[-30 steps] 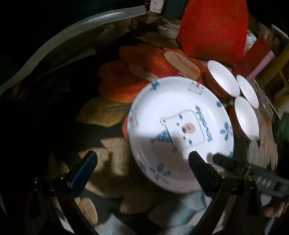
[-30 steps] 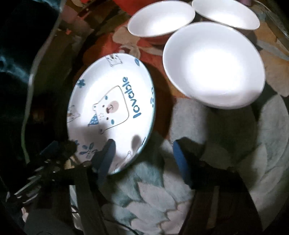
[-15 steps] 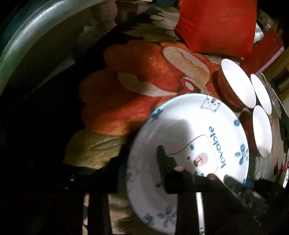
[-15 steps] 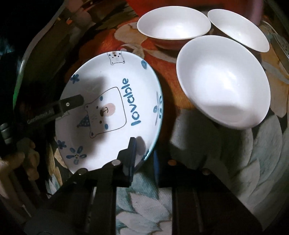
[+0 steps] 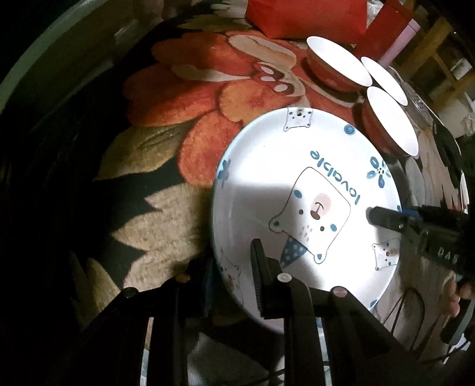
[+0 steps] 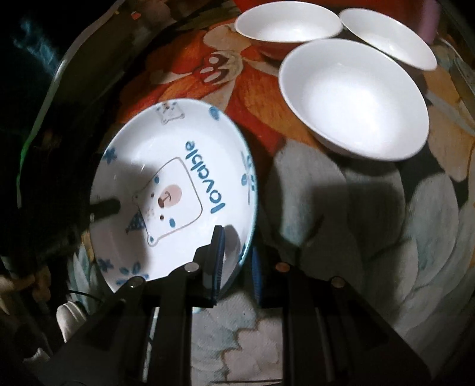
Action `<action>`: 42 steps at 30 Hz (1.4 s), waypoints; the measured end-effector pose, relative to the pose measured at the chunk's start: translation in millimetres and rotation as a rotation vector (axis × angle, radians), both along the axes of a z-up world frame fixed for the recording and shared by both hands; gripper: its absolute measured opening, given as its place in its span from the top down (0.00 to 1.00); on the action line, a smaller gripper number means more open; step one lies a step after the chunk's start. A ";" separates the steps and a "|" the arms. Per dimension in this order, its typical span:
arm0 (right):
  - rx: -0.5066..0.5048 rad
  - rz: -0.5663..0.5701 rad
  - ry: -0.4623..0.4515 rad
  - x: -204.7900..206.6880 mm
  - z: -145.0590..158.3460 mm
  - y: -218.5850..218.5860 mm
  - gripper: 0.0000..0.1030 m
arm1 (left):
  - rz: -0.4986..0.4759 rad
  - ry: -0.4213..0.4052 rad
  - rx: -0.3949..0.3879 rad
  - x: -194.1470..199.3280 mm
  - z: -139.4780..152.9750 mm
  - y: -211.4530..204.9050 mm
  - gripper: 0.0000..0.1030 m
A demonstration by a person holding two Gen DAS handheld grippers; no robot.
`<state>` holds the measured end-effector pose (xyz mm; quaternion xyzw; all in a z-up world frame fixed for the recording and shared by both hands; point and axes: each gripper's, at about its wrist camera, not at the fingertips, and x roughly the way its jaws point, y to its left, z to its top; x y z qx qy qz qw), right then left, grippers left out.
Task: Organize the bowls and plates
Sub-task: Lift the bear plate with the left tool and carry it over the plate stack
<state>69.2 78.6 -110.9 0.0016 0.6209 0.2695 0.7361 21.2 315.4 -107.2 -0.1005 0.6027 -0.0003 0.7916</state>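
A white plate with a blue bear print and the word "lovable" [image 5: 308,184] [image 6: 175,166] is held lifted and tilted above a flowered cloth. My left gripper [image 5: 234,264] is shut on the plate's left rim. My right gripper [image 6: 236,252] is shut on its opposite rim; its finger also shows in the left wrist view [image 5: 386,219]. Three bowls, white inside and red outside, stand together beyond the plate: the nearest [image 6: 353,98] [image 5: 389,121], one behind it [image 6: 288,23] [image 5: 338,62], and one further right [image 6: 389,38] [image 5: 383,80].
The flowered cloth [image 5: 202,98] covers the table. A red bag [image 5: 305,14] stands at the back, with a red and pink box [image 5: 392,35] beside it. A pale curved table edge [image 6: 50,89] runs along the left. Wooden furniture [image 5: 439,59] is at the far right.
One second ago both grippers were open around the plate's rims. They closed on it, and the plate has since lifted and tilted between them.
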 end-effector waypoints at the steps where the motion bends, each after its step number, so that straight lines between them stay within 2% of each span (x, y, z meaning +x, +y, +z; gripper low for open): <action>1: 0.001 -0.012 0.003 0.9 -0.3 -0.6 0.81 | 0.018 -0.008 -0.011 1.1 -0.5 2.0 0.79; 2: 0.002 -0.016 0.006 1.2 -1.1 0.3 0.81 | 0.042 -0.011 -0.025 3.5 -2.4 4.3 0.79; 5: 0.003 -0.025 0.023 0.8 -3.5 1.8 0.80 | 0.071 -0.033 -0.048 10.0 -7.1 5.5 0.67; 7: 0.008 -0.027 0.018 1.8 -4.6 4.4 0.80 | 0.071 -0.044 -0.057 17.2 -9.5 3.4 0.63; 13: 0.005 -0.010 0.030 2.7 -5.7 1.5 0.82 | 0.033 -0.015 -0.058 15.2 -5.4 -0.4 0.71; 23: 0.037 -0.021 0.044 -15.7 16.5 -33.1 0.84 | -0.078 0.017 -0.054 5.1 22.9 -35.1 0.71; 28: 0.067 -0.083 0.050 -14.3 32.9 -58.6 0.84 | -0.125 0.013 -0.062 4.8 43.4 -62.9 0.71; 35: 0.102 -0.202 0.035 -11.1 60.2 -116.3 0.84 | -0.212 -0.011 -0.069 12.6 69.7 -118.3 0.71; 42: 0.105 -0.309 0.027 -13.6 73.1 -173.4 0.84 | -0.269 -0.033 -0.098 26.8 88.2 -174.2 0.71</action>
